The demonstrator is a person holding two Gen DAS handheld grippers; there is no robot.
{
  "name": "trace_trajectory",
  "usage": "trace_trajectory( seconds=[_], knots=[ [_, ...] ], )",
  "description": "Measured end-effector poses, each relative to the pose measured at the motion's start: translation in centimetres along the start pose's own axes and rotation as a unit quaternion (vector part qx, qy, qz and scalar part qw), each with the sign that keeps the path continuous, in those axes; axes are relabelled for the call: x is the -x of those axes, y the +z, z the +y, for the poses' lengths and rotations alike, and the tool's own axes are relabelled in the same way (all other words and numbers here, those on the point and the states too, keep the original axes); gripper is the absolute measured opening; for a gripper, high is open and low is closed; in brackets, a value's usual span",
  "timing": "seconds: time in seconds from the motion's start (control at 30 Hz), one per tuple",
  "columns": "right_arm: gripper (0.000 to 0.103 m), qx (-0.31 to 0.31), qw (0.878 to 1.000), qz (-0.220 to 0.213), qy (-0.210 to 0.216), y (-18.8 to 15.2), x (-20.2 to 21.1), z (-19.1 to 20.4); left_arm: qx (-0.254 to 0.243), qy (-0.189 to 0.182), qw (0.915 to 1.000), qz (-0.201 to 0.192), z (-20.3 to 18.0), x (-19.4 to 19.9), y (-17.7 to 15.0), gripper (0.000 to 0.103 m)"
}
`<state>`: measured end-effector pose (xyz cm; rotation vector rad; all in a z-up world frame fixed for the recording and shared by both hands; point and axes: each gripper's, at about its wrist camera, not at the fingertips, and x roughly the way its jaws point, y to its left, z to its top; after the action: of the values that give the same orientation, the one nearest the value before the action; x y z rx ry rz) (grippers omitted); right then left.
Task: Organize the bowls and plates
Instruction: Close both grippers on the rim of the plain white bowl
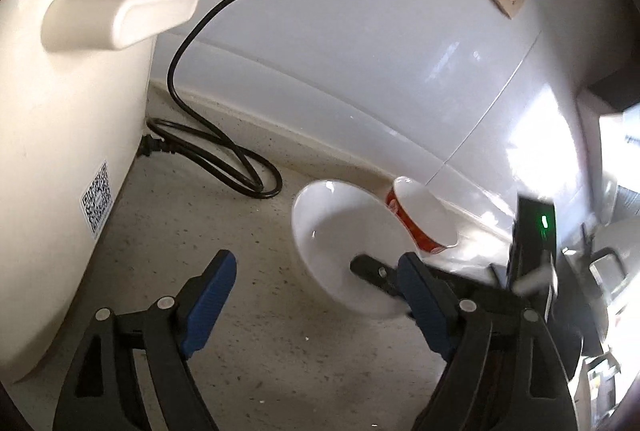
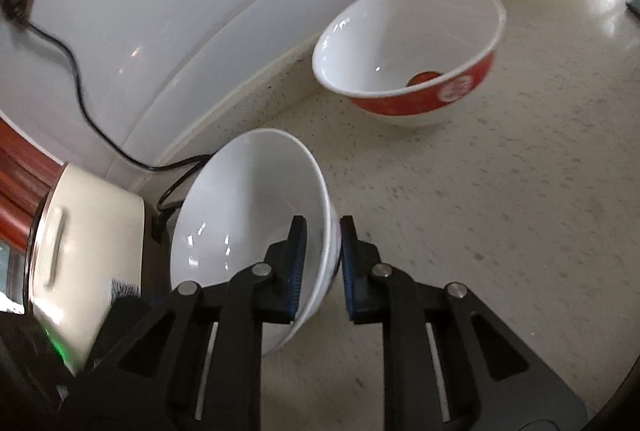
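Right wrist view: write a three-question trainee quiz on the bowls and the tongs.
1. True or false: the right tongs grip the white bowl by its rim, one finger inside and one outside.
2. Which bowl rests on the counter near the wall?
A. the white bowl
B. the red-banded bowl
C. neither
3. Fill in: the left tongs are ____, holding nothing.

Key:
1. True.
2. B.
3. Open.
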<state>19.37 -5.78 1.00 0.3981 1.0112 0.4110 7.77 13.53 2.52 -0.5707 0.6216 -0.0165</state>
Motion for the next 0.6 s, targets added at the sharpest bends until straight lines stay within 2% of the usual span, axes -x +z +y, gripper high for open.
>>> trace_trajectory(
  seconds=[0.1, 0.23, 0.33, 0.47, 0.5, 0.6],
  knots=[
    [0.020, 0.045, 0.999, 0.003, -0.030, -1.1, 1.3, 1.0, 0.005, -0.002, 1.0000, -0.002, 0.3, 0.3, 0.4, 0.084],
    [0.020, 0.065, 0.997, 0.017, -0.036, -2.3, 1.8, 1.9, 0.019, 0.007, 0.9998, 0.008, 0.9, 0.3, 0.6, 0.084],
    [0.020, 0.079, 0.996, 0.013, -0.039, -4.7, 3.5, 1.4, 0.012, 0.012, 0.9993, 0.034, 0.8, -0.7, 0.3, 0.084],
    [0.020, 0.096, 0.994, 0.002, -0.056, -5.3, 4.7, 1.9, -0.006, 0.022, 0.9972, 0.072, 0.4, -2.1, -0.8, 0.083],
    [0.020, 0.102, 0.993, 0.000, -0.064, -5.5, 5.0, 2.0, -0.014, 0.024, 0.9964, 0.080, 0.2, -2.3, -1.1, 0.080],
    [0.022, 0.112, 0.991, -0.008, -0.075, -6.3, 5.2, 2.4, -0.032, 0.043, 0.9923, 0.111, -0.2, -3.1, -1.9, 0.053]
  ],
)
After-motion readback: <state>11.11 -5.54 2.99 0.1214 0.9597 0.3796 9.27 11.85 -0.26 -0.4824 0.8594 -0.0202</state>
